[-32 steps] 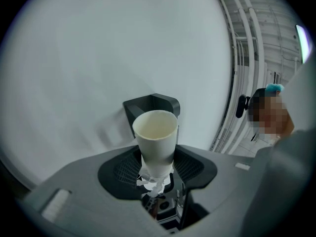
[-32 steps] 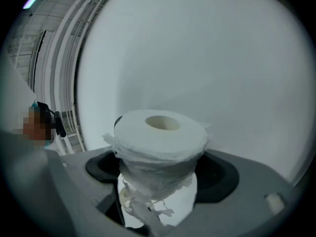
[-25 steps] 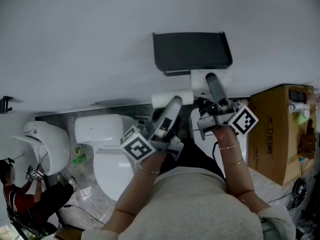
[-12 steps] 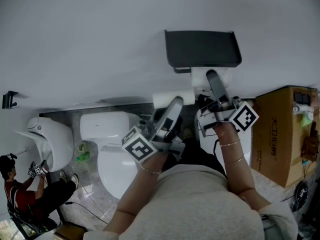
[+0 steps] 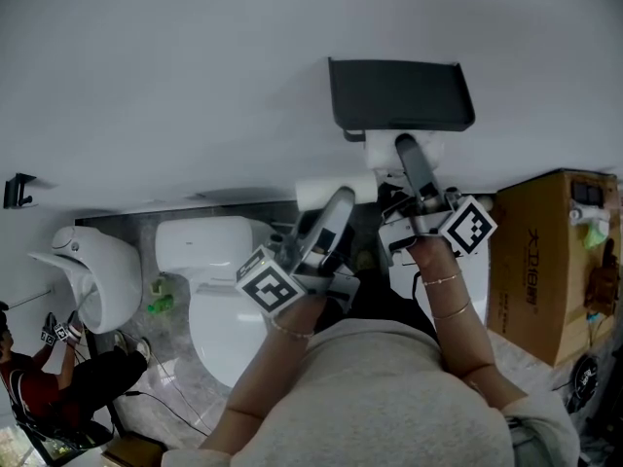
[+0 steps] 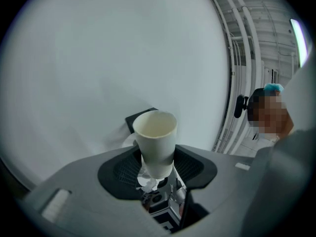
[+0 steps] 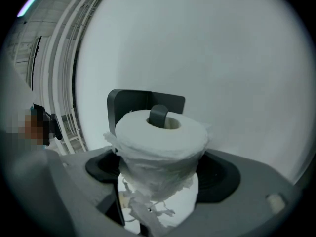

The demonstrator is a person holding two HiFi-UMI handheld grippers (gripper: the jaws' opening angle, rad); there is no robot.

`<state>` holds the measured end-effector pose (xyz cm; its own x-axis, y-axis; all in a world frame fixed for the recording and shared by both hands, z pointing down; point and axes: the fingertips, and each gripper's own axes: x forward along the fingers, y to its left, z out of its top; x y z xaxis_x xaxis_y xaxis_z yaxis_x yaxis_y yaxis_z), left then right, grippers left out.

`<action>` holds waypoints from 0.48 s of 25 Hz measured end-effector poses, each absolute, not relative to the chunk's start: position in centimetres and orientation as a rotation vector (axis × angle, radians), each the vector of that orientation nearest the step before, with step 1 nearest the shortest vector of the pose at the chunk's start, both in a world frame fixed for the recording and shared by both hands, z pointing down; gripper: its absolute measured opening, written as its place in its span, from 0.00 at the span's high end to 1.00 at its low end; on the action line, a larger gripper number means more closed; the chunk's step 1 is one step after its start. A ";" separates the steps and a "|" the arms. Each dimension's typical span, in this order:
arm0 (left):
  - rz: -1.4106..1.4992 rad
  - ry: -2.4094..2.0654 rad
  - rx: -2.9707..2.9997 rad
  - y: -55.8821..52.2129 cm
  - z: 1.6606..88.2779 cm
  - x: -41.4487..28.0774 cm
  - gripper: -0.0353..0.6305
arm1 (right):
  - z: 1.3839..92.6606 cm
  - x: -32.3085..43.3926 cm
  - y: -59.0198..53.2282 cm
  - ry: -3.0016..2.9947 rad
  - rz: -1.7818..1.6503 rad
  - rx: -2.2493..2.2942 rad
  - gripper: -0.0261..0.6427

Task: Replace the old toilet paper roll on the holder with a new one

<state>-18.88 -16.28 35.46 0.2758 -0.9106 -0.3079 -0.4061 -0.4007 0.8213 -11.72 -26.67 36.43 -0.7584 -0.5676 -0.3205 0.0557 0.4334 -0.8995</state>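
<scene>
Left tool [image 6: 157, 174] pinches tube [image 6: 154, 137]; right tool [image 7: 160, 181] pinches roll [image 7: 160, 139], its view showing peg [image 7: 158, 115] inside.

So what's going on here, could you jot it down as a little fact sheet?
Place: bathroom wall, toilet below
Left claw: shut on empty cardboard tube
Right claw: shut on full toilet paper roll
Holder: dark, wall-mounted; its peg shows in the roll's core
Stage: old tube off, new roll at the holder
</scene>
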 end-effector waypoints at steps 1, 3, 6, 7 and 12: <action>-1.061 -1.180 1.935 -16.3 35.4 -18.9 0.63 | 36.4 -11.8 -26.6 2.090 -1.339 -0.428 0.31; -1.066 -1.175 1.935 -16.4 35.3 -18.7 0.63 | 36.3 -11.9 -26.5 2.100 -1.337 -0.425 0.31; -1.063 -1.166 1.939 -16.5 35.3 -18.4 0.63 | 36.4 -12.1 -26.4 2.113 -1.335 -0.425 0.31; -1.062 -1.163 1.940 -16.5 35.4 -18.3 0.63 | 36.4 -12.1 -26.4 2.116 -1.332 -0.426 0.31; -1.055 -1.132 1.944 -16.7 35.6 -17.7 0.63 | 36.6 -12.1 -26.3 2.149 -1.324 -0.452 0.31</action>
<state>-17.71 -16.69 35.56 0.3055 -0.8979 -0.3169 -0.3794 -0.4201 0.8244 -12.11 -26.27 36.60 -0.7807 -0.5534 -0.2903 0.0106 0.4528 -0.8916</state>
